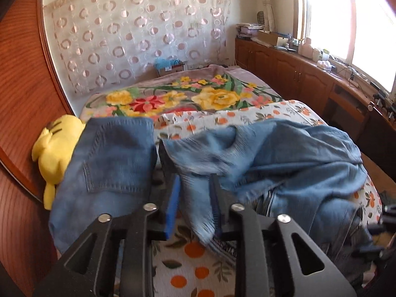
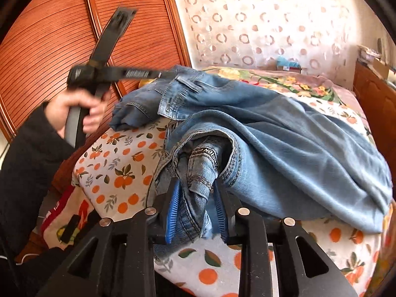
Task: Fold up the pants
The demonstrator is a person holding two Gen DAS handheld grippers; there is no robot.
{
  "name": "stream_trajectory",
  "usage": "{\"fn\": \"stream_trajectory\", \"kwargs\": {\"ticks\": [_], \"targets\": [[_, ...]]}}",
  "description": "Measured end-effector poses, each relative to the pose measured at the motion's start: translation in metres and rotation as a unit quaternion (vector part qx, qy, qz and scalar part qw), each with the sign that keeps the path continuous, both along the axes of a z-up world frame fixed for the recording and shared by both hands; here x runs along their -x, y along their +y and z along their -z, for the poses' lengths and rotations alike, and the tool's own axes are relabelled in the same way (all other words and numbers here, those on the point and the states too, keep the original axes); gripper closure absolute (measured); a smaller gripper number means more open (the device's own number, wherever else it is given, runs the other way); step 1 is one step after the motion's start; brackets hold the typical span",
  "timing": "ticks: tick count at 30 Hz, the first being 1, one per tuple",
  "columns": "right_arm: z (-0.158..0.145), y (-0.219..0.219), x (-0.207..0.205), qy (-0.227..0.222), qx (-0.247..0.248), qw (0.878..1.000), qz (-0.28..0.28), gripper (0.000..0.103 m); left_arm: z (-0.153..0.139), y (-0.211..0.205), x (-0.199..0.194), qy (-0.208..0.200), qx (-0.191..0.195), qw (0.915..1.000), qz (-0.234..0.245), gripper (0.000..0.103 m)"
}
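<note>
Blue denim pants point(image 1: 284, 153) lie rumpled on the orange-print bedsheet point(image 1: 193, 259). A darker denim part with a back pocket point(image 1: 111, 160) lies to the left. My left gripper point(image 1: 194, 205) is open; a blurred fold of the pants hangs between its blue pads point(image 1: 173, 205), close to the right one. In the right wrist view, a bunched seam end of the pants point(image 2: 198, 188) fills my right gripper point(image 2: 196, 208), which is shut on it. A hand point(image 2: 81, 113) holds the blurred left gripper point(image 2: 158, 74) by the pants' far edge.
A yellow plush toy point(image 1: 57, 153) rests against the wooden wardrobe point(image 1: 22, 99) on the left. A floral blanket point(image 1: 185, 94) covers the far half of the bed. Wooden cabinets point(image 1: 309, 74) with clutter run under the window on the right. The bed's near corner point(image 2: 81, 173) drops off at left.
</note>
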State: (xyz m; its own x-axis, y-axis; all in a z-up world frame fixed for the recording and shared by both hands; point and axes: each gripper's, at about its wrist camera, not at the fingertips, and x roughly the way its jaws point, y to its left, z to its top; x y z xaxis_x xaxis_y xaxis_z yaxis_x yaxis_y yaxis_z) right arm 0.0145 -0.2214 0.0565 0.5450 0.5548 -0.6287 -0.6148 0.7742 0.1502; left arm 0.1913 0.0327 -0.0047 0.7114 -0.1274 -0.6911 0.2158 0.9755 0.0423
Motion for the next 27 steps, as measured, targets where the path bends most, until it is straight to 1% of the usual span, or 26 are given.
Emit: {"fn": "stream_trajectory", "kwargs": {"ticks": [1, 2, 3, 4, 7, 10, 11, 16, 20, 24, 27], "targets": [[-0.001, 0.001, 0.002, -0.003, 0.001, 1.0, 0.001, 0.073, 0.003, 0.002, 0.005, -0.001, 0.005, 1.0, 0.001, 0.059], [-0.004, -0.001, 0.005, -0.008, 0.002, 1.0, 0.003, 0.068, 0.007, 0.004, 0.011, -0.002, 0.01, 0.9999, 0.002, 0.054], [-0.005, -0.001, 0.008, -0.012, 0.003, 1.0, 0.007, 0.063, 0.011, 0.006, 0.018, 0.001, 0.012, 0.9999, 0.005, 0.054], [-0.008, -0.003, 0.011, -0.018, 0.004, 1.0, 0.013, 0.061, 0.014, 0.006, 0.022, 0.003, 0.013, 0.9999, 0.006, 0.054], [-0.015, -0.011, 0.015, -0.037, 0.015, 0.999, 0.033, 0.06, 0.02, 0.007, 0.04, 0.001, 0.024, 0.9997, 0.008, 0.054], [-0.013, -0.015, 0.013, -0.049, 0.024, 0.997, 0.052, 0.058, 0.024, 0.005, 0.058, -0.003, 0.034, 0.9993, 0.013, 0.054], [-0.008, -0.007, 0.012, -0.051, 0.028, 0.997, 0.06, 0.058, 0.026, 0.001, 0.065, -0.004, 0.038, 0.9991, 0.017, 0.054], [0.004, -0.009, -0.002, -0.067, 0.057, 0.99, 0.106, 0.056, 0.032, -0.009, 0.092, -0.006, 0.067, 0.9969, 0.04, 0.054], [0.024, -0.012, -0.014, -0.08, 0.079, 0.984, 0.136, 0.056, 0.041, -0.022, 0.105, -0.002, 0.07, 0.9964, 0.048, 0.054], [0.045, -0.01, -0.029, -0.074, 0.091, 0.981, 0.157, 0.056, 0.047, -0.029, 0.11, 0.003, 0.073, 0.9962, 0.048, 0.054], [0.056, -0.004, -0.037, -0.068, 0.099, 0.979, 0.163, 0.056, 0.054, -0.036, 0.118, 0.008, 0.075, 0.9959, 0.05, 0.054]]}}
